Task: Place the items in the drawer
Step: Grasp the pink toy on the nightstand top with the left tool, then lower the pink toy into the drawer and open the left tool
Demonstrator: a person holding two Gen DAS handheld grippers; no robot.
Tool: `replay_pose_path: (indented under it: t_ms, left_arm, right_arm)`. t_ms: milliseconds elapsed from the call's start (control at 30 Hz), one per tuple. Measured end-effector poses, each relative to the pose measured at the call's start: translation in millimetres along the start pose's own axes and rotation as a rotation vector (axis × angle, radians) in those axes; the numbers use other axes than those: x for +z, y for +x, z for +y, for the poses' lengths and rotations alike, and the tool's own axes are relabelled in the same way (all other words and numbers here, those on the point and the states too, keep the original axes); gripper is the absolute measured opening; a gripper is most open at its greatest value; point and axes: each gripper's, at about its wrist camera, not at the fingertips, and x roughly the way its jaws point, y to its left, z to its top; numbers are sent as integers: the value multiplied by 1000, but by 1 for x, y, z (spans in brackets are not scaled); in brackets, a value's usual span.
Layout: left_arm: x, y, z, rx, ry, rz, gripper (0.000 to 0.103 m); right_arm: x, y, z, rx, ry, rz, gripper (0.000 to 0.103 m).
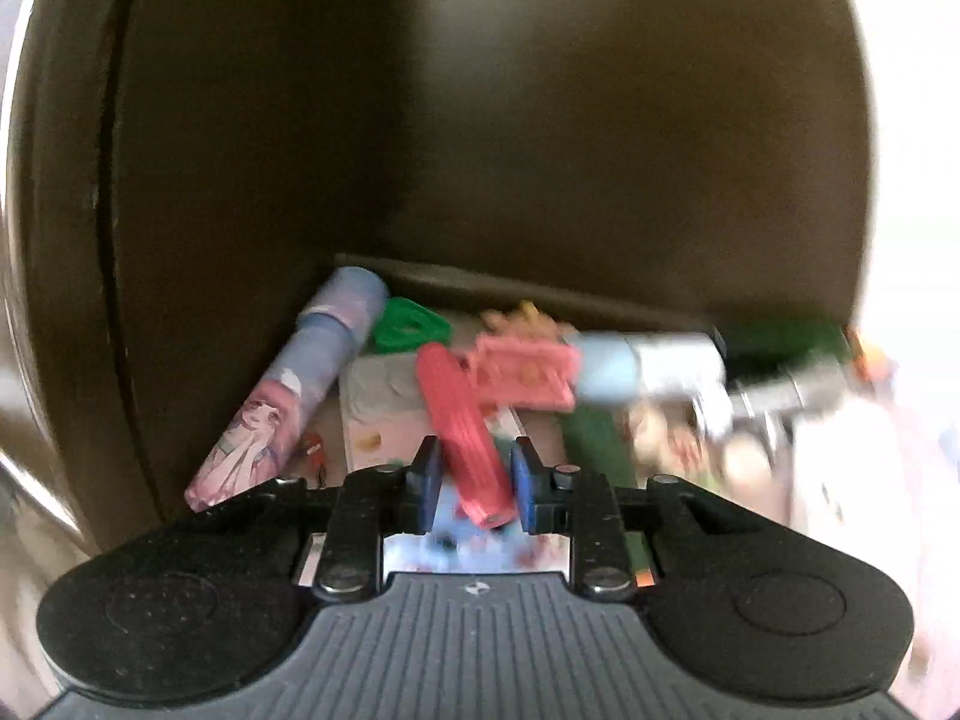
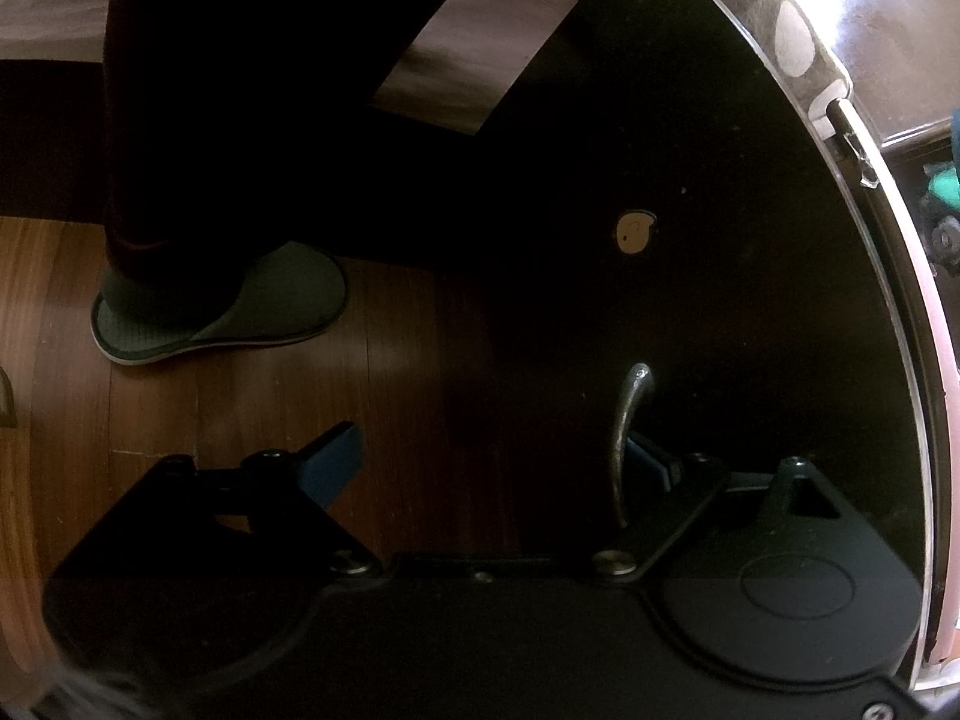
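Here the left gripper point(image 1: 473, 483) has its jaws narrowed around a red ribbed stick point(image 1: 462, 429), whose near end sits between the blue pads point(image 1: 427, 489) while the rest slants up and to the left over the drawer point(image 1: 510, 288). The picture is blurred, so whether both pads press on it cannot be told. Around it the drawer holds a tall tube with a cartoon figure point(image 1: 288, 390) leaning along the left wall, a green plastic piece point(image 1: 408, 327) at the back, a pink toy-like object point(image 1: 525, 372) and a pale blue and white item point(image 1: 648, 372) to the right.

The right gripper point(image 2: 492, 468) stands with its jaws wide. Its right finger point(image 2: 651, 462) lies behind a curved metal handle point(image 2: 627, 426) on the dark drawer front point(image 2: 750, 300); the left finger point(image 2: 333, 465) hangs over wooden floor point(image 2: 180, 408), near a grey slipper point(image 2: 240, 312).
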Motion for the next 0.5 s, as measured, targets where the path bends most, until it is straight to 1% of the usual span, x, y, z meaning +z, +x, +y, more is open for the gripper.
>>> replay_pose_path:
  t_ms: [67, 100, 200, 267, 333, 367, 400, 433, 467, 500]
  left_arm:
    - [-4, -2, -4, -4, 59, 8, 23]
    - [-4, -2, -3, -7, 61, 7, 23]
    - [2, 5, 0, 19, 21, 11, 28]
    - [8, 12, 1, 21, -8, 12, 38]
    - [13, 17, -1, 24, -12, 14, 38]
    - [15, 18, -3, 24, -10, 17, 37]
    - [15, 17, -4, 22, -10, 22, 30]
    - [15, 15, -4, 23, -15, 30, 19]
    - [14, 12, -4, 23, -20, 37, 16]
    - [11, 8, -4, 20, -22, 41, 16]
  right_arm:
    - [0, 0, 0, 0, 0, 0, 92]
    - [1, 0, 0, -1, 0, 0, 92]
    - [2, 1, 0, -1, 4, 2, 92]
    - [1, 1, 0, 0, 3, 1, 93]
    - [-3, 1, -3, 7, -13, -11, 93]
    - [-3, 1, -3, 8, -17, -13, 93]
    - [-4, 1, -4, 9, -20, -15, 93]
    - [-3, 1, -4, 9, -21, -14, 93]
    - [-3, 1, -4, 9, -21, -14, 93]
    - [-3, 1, -4, 10, -22, -13, 93]
